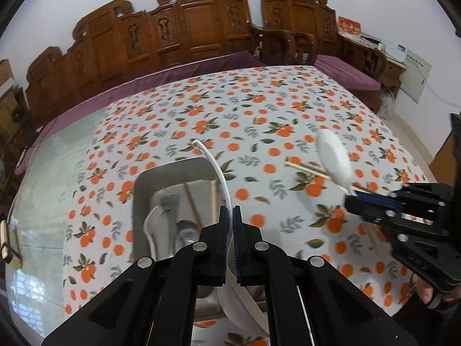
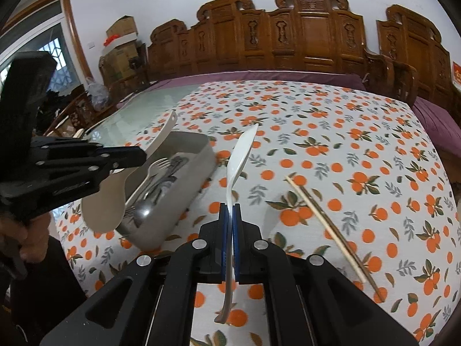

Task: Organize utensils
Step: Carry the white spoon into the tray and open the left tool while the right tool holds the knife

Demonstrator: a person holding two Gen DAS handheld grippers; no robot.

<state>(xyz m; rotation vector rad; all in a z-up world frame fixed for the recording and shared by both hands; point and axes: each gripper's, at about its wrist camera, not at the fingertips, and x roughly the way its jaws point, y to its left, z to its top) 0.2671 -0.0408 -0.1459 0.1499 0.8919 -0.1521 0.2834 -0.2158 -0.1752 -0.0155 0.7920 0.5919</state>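
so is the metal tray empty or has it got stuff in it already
Not empty. The metal tray already holds a fork, a spoon and other cutlery, and the left wrist view shows chopsticks inside too.

Chopsticks (image 2: 331, 230) right of utensil tray (image 2: 184, 190)

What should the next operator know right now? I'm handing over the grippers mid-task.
Left gripper: shut on a beige rice paddle, held above the near end of the metal tray.
Right gripper: shut on a white spoon, in the air to the right of the tray.
Done: forks and a metal spoon lie in the tray.
Left: put both held pieces in, then the chopsticks lying on the orange-print tablecloth.
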